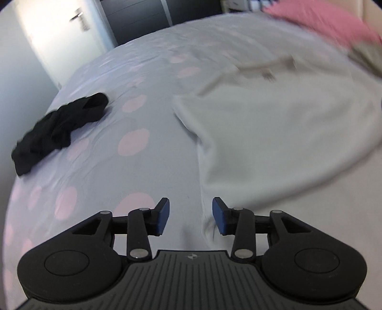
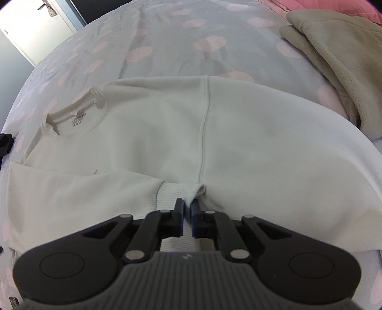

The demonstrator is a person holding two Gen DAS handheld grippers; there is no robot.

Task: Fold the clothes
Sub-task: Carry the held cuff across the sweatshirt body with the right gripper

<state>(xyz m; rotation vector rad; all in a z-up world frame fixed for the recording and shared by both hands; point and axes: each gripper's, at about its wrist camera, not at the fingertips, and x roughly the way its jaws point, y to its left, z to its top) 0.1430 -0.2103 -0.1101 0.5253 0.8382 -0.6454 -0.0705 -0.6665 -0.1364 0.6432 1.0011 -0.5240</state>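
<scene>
Pale bedsheet [image 2: 172, 47] with pink dots covers the bed. On it lies a white sweatshirt [image 2: 152, 133]. Tilted down, the right claw [image 2: 188, 209] pinches the ribbed cuff [image 2: 174, 193]. Over the sheet, the left claw [image 1: 191, 215] hangs half open, holding nothing. Black cloth [image 1: 57, 126] lies off to its left.

A bed [image 2: 167, 28] carries everything here. It is covered by a pale grey-blue sheet with round pink spots. A white sweatshirt [image 2: 155, 133] lies flat on the sheet, its round collar at the left in the right wrist view. Beside it, at the upper right, lies a beige fleece garment [image 2: 339, 62], and behind that something pink [image 2: 334, 6]. In the left wrist view a crumpled black garment [image 1: 59, 128] lies well apart from the sweatshirt, near the bed's edge.
</scene>
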